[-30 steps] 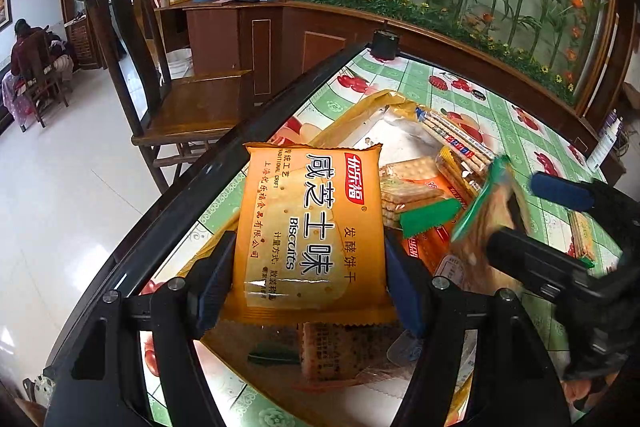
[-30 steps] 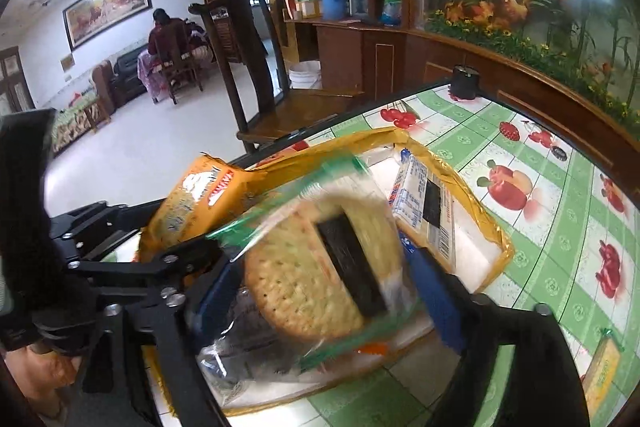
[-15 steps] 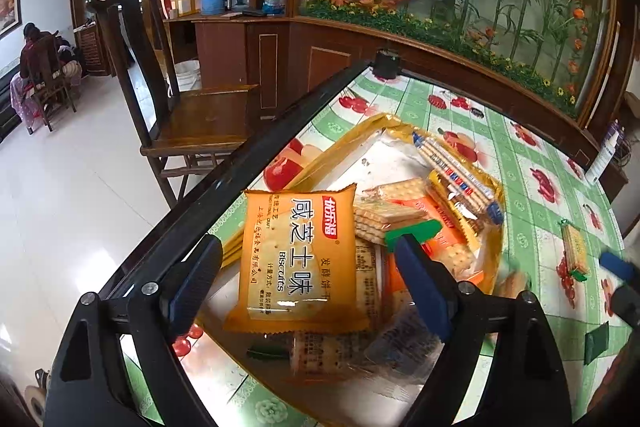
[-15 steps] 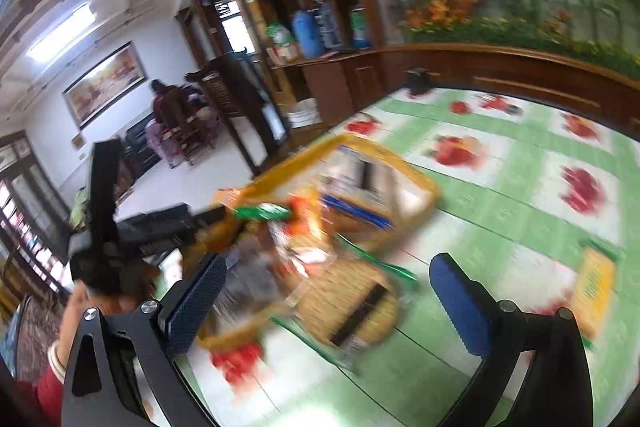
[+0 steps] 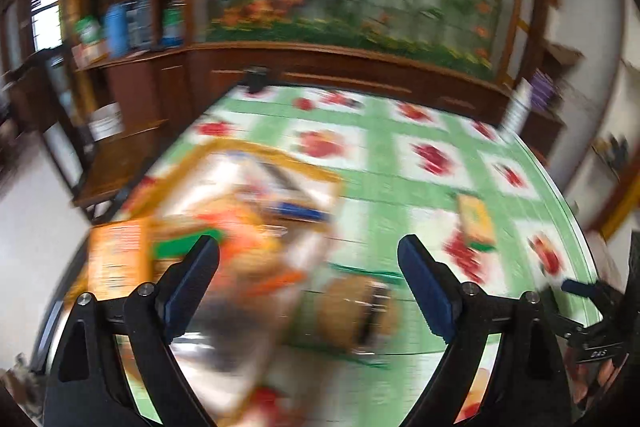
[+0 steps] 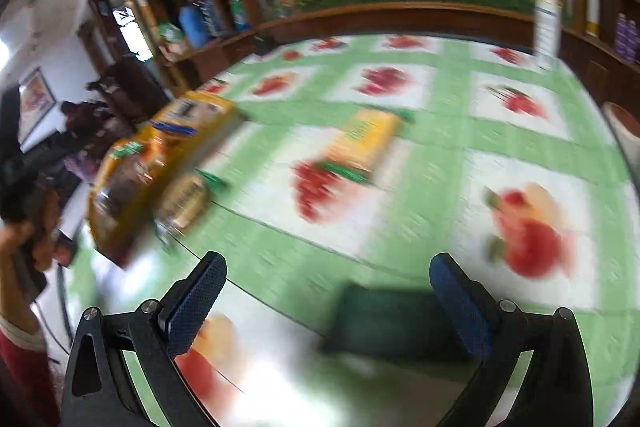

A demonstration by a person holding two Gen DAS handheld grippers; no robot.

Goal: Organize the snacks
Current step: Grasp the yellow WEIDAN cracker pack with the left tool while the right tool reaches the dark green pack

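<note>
Release on both sides: leaves left gripper (image 5: 308,283) and right gripper (image 6: 328,291) just opened, spread wide, pinching nothing, puts orange biscuit packet (image 5: 118,259) in yellow tray (image 5: 248,149), round cracker pack (image 5: 356,311) on tablecloth (image 6: 440,131) just beside it, probably frees both for yellow packet (image 6: 364,143) farther out.

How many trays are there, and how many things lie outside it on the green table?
Yellow tray: 1
Round-cracker pack beside the tray: 1
Yellow pack lying apart: 1
Dark green flat thing, too blurred to name: 1
Total: 4
</note>
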